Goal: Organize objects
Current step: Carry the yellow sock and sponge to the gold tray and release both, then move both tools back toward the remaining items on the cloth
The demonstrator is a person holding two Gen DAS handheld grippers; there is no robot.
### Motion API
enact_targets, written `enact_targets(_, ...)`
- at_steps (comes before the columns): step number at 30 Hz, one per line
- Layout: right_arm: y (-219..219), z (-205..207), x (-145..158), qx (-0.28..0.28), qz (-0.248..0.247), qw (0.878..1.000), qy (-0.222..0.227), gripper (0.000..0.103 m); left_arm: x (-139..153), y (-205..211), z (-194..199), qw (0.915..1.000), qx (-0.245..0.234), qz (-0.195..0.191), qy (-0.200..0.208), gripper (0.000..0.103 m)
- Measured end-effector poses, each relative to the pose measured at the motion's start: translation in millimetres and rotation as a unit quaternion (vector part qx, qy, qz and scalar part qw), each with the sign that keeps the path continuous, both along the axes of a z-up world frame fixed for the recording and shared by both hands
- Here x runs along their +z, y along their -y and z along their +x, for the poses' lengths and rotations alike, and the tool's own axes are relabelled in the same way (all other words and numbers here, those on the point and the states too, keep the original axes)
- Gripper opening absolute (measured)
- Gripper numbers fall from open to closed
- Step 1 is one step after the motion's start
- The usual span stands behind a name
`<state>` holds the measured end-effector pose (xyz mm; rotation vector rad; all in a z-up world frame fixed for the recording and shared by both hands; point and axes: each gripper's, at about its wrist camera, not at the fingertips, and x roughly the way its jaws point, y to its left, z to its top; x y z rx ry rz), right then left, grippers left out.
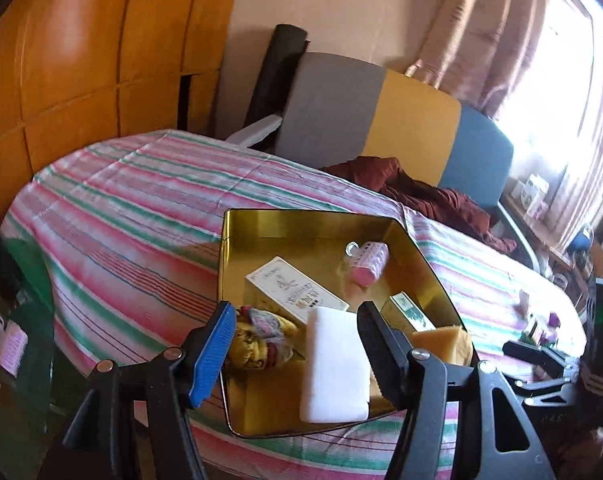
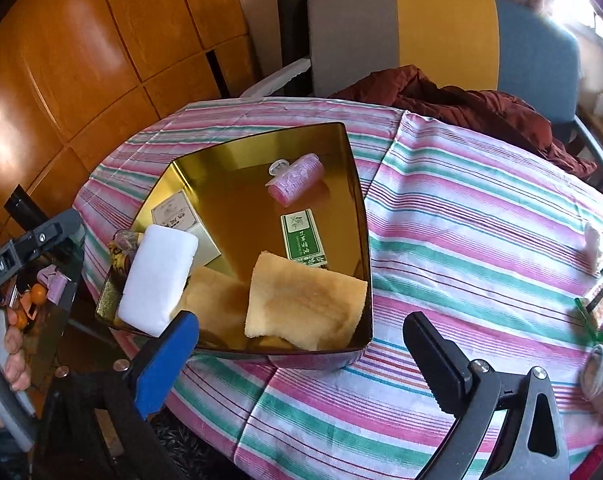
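A gold tin box sits on the striped tablecloth. In it lie a pink hair roller, a green packet, a cream carton, a tan sponge cloth, a patterned pouch and a white sponge block leaning on the near rim. My left gripper is open just above the box's near edge, its fingers either side of the white block, not touching it. My right gripper is open and empty at the box's near corner.
A multicoloured chair with a dark red garment stands behind the table. Small items lie at the table's right edge. A wooden cabinet is on the left. More clutter sits low on the left.
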<state>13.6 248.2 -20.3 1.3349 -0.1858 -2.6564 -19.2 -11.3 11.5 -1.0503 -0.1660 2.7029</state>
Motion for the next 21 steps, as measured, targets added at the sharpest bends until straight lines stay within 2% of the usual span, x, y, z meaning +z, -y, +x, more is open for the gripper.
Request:
enact_targets(6,-4.1,2.9,4.5,-0.015,0.004,1.000,-0.012,0.103,4.3,-16.4,10.6,0.9993,-0.020,-0.028,-0.016,0.064)
enact_targets(21,-0.1,8.1,7.3,-0.014,0.019,0.999,-0.024,0.103,1.5,-33.2,20.3,0.9979,-0.040,-0.049,-0.012,0.064)
